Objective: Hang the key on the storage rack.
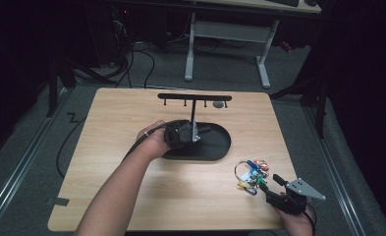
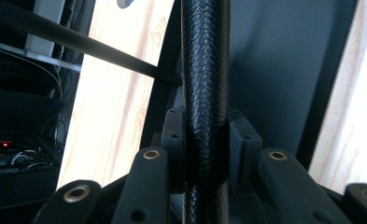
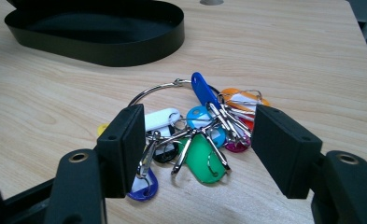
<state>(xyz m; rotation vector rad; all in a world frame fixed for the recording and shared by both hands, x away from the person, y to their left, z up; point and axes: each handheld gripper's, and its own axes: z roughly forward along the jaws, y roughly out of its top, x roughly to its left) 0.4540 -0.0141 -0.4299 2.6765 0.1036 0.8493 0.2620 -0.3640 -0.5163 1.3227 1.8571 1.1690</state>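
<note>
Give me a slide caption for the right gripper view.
Open right gripper straddling a ring of coloured key tags on the wooden table.

Light falls from above onto the pale wooden tabletop (image 1: 131, 187), which reads bright while the room to the left, right and far side sinks into near black. The high view is soft and grainy. In the left gripper view, the black textured upright post (image 2: 204, 70) is blurred close up, and the wood beside it glares white. The right gripper view is sharp on the bunch of coloured plastic key tags on a metal ring (image 3: 195, 135), which casts only faint shadows.
</note>
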